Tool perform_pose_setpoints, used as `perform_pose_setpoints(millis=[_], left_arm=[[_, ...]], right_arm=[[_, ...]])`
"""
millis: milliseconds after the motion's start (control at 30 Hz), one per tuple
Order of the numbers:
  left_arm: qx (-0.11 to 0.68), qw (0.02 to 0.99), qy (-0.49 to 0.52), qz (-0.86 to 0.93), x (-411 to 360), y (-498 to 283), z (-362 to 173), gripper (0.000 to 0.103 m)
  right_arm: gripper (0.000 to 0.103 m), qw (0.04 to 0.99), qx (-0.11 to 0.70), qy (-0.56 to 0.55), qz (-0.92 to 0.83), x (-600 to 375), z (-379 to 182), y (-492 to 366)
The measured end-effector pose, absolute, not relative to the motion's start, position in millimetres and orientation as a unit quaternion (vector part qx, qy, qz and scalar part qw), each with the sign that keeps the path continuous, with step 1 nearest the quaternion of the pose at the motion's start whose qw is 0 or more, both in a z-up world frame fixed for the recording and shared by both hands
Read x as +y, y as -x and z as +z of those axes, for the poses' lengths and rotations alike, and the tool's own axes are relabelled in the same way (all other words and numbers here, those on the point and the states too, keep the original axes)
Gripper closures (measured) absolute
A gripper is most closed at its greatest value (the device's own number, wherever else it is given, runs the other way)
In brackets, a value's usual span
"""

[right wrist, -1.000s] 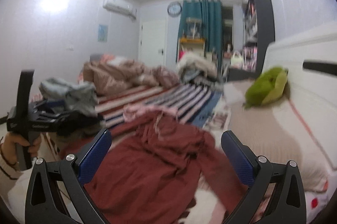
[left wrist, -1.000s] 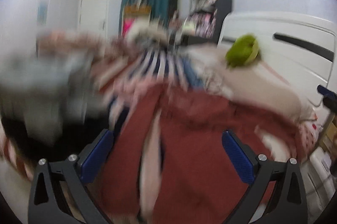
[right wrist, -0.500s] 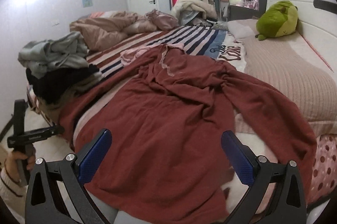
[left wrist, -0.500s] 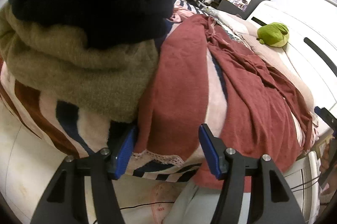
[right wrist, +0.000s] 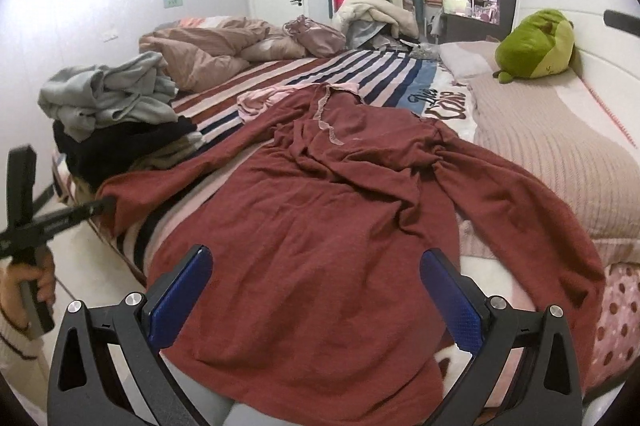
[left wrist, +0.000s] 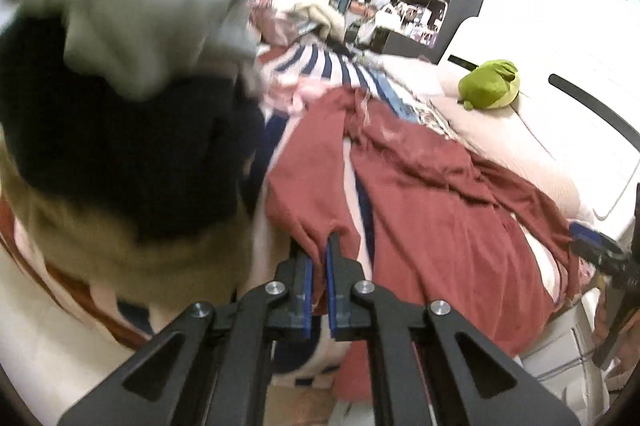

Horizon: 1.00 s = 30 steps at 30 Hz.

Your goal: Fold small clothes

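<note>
A dark red long-sleeved garment (right wrist: 320, 226) lies spread front-up on the striped bed, its hem toward me and sleeves stretched left and right. My left gripper (left wrist: 319, 258) is shut on the cuff of the left sleeve (left wrist: 316, 226) at the bed's left edge; it also shows in the right wrist view (right wrist: 104, 204) with the sleeve end in it. My right gripper (right wrist: 316, 290) is open and empty, hovering over the garment's lower part. The right gripper's blue tip shows in the left wrist view (left wrist: 592, 238) at the far right.
A pile of grey, black and beige clothes (right wrist: 112, 114) sits on the bed's left corner, close beside my left gripper. A green plush toy (right wrist: 536, 44) rests by the white headboard. A crumpled pinkish duvet (right wrist: 208, 46) lies at the far end. A pink garment (right wrist: 260, 98) lies beyond the red one.
My left gripper was open at the bed's edge half a second ago; it has closed on the red sleeve's cuff. My right gripper stays open, moved a little closer over the garment.
</note>
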<state>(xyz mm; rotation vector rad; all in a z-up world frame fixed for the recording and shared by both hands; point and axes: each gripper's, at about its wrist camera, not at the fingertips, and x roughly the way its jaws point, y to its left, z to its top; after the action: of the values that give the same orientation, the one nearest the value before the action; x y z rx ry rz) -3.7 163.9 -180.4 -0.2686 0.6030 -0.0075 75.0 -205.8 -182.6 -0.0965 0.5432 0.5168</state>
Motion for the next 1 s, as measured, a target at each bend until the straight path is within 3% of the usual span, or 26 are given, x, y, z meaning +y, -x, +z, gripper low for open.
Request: perform_pose_setpoints(millis=[233, 400, 700, 767, 900, 1000], left_arm=[[0.241, 0.970, 0.038, -0.010, 118, -20, -115, 0.100], [0.231, 0.967, -0.007, -0.110, 33, -49, -99, 0.100], [0.427, 0.837, 0.014, -0.341, -111, -106, -213, 0.100], [0.438, 0.832, 0.011, -0.340, -119, -105, -219, 0.091], [0.419, 0.845, 0.029, -0.332, -91, -89, -195, 0.054], [0.395, 0.871, 0.046, -0.289, -48, -70, -175, 0.040]], right_arm=[[0.000, 0.940, 0.223, 0.033, 0.258, -234, -176, -74], [0.000, 0.947, 0.195, 0.006, 0.255, -275, -173, -76], [0.000, 0.965, 0.198, -0.015, 0.172, -360, -192, -68], [0.000, 0.964, 0.210, -0.023, 0.164, -371, -201, -68], [0.000, 0.958, 0.233, -0.039, 0.165, -378, -214, -71], [0.000, 0.950, 0.243, -0.048, 0.189, -371, -217, -73]])
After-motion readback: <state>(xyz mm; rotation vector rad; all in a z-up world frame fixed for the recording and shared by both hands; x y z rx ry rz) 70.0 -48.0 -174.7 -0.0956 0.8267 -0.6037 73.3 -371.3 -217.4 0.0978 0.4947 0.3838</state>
